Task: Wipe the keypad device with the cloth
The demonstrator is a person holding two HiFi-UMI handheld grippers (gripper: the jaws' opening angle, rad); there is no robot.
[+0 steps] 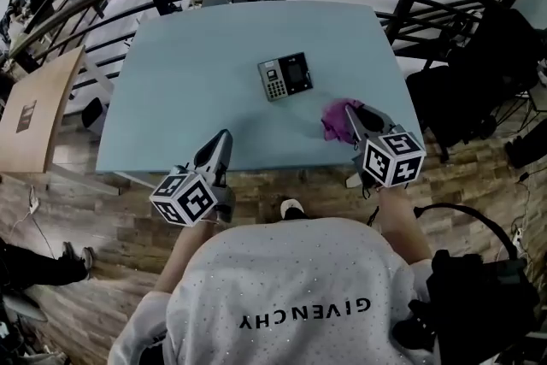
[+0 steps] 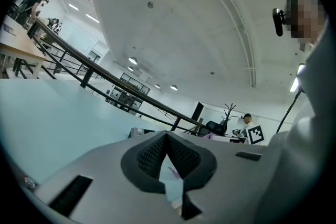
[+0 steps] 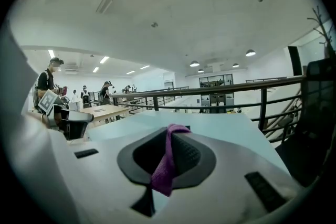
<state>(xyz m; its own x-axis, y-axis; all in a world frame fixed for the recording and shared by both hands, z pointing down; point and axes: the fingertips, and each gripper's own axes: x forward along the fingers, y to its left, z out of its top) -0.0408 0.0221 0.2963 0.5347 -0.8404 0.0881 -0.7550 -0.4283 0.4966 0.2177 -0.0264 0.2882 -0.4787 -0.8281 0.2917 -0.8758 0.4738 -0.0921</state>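
Keypad device [image 1: 285,76] lies on table [image 1: 188,90], cloth [image 1: 335,119] nearby.

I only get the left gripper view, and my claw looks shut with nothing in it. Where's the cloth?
Observer: The purple cloth is pinched in the right claw, running between its jaws.
Operator: Is it on the keypad thing yet?
Observer: No. In the head view the black and grey keypad device lies flat on the pale blue table, and the cloth is apart from it, nearer the person.
Operator: And where's my claw?
Observer: The left claw is over the table's near edge, left of the device.
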